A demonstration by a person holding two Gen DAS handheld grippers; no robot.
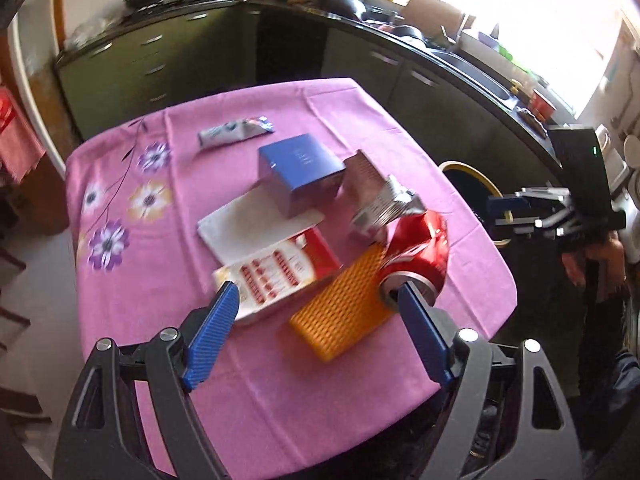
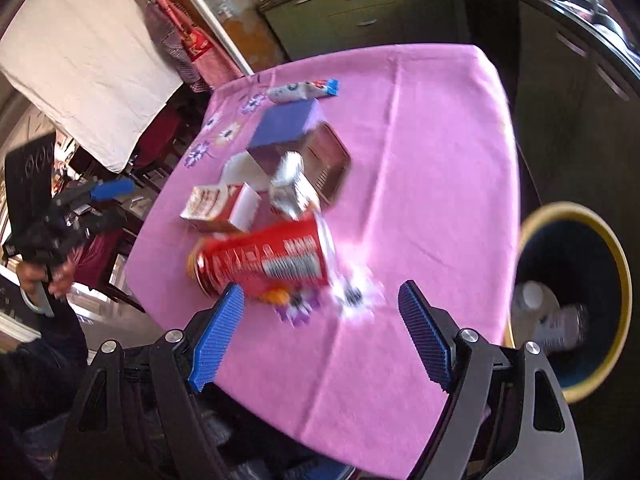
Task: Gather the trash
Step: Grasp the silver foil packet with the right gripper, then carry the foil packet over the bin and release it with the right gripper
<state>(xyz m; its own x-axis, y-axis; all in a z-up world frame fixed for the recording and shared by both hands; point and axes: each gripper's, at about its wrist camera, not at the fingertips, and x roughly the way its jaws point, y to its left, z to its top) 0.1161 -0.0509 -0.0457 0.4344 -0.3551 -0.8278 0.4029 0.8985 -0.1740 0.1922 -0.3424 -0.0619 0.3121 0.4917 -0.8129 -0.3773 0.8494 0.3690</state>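
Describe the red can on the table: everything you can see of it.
The red can is a crushed metal drink can, red with white lettering and a silver rim. It lies on its side on the pink tablecloth, near the table edge beside the bin. Its open top faces the left gripper. It rests against an orange box, with a crumpled silver wrapper at its far end. Neither gripper holds it; both are open.

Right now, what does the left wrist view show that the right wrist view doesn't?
Left wrist only: the orange mesh box beside the red can, and the sink counter. Right wrist only: the bin's inside, with a white bottle in it. Both: the pink tablecloth, blue box, and both open, empty jaws.
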